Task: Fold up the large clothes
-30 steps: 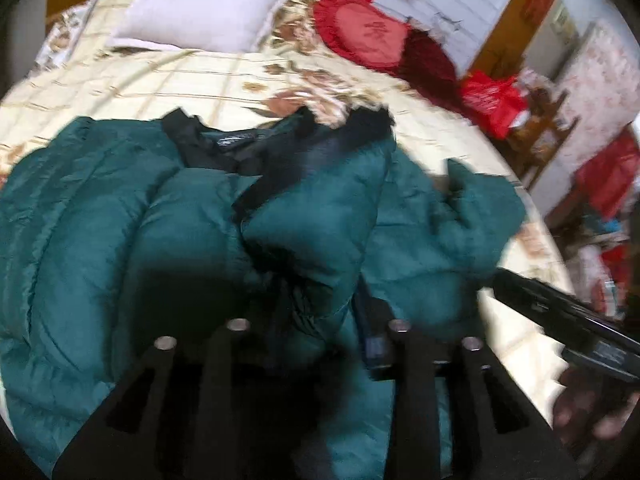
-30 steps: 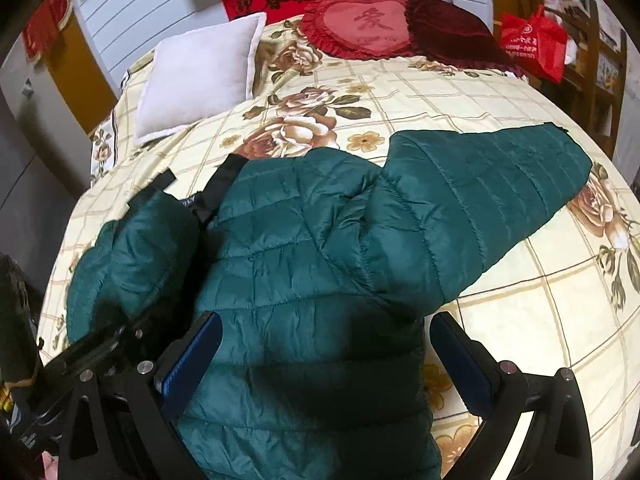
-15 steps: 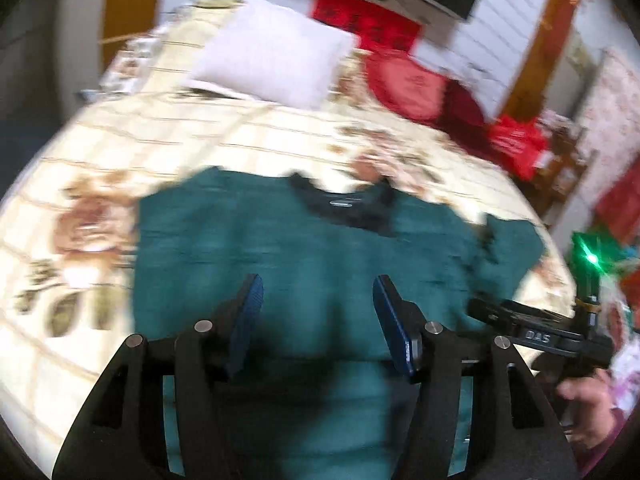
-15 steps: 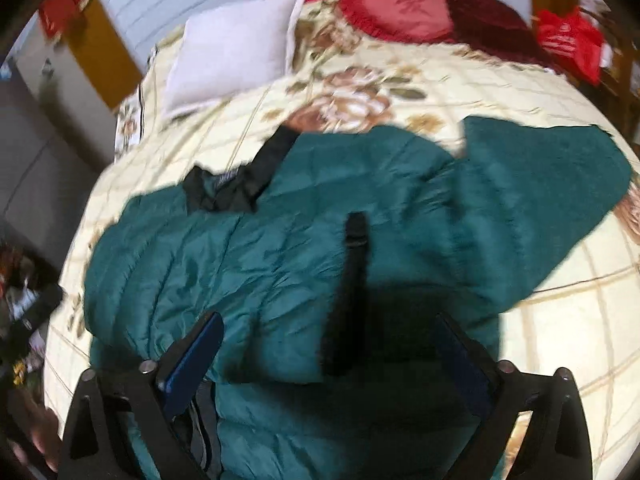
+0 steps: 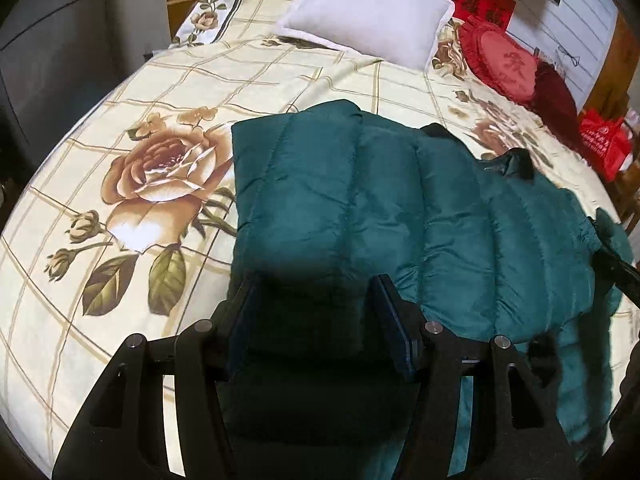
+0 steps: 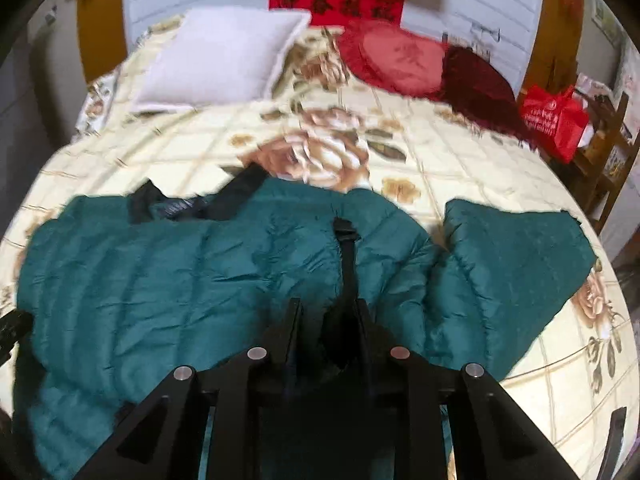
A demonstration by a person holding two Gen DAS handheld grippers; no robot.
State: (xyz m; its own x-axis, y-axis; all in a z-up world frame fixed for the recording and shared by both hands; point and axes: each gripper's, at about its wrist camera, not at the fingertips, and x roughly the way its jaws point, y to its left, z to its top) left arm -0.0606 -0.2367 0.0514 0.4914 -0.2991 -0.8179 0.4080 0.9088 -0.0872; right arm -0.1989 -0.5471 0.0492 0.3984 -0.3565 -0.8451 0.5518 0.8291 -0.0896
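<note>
Two claws hang over a green puffy coat (image 5: 400,208) spread on the bed (image 5: 280,80). Nearest, the left claw (image 5: 316,320) stands half open with a dark fold of coat between its fingers; I cannot tell if they press it. The right claw (image 6: 326,324) is closing, with the coat's black strap (image 6: 348,264) between its fingers. Farther back lie a white pillow (image 6: 224,56) and a red cushion (image 6: 400,58). Beside the bed sits a red bag (image 6: 554,120). The red wall banner's (image 6: 336,2) writing is too blurry to read.
</note>
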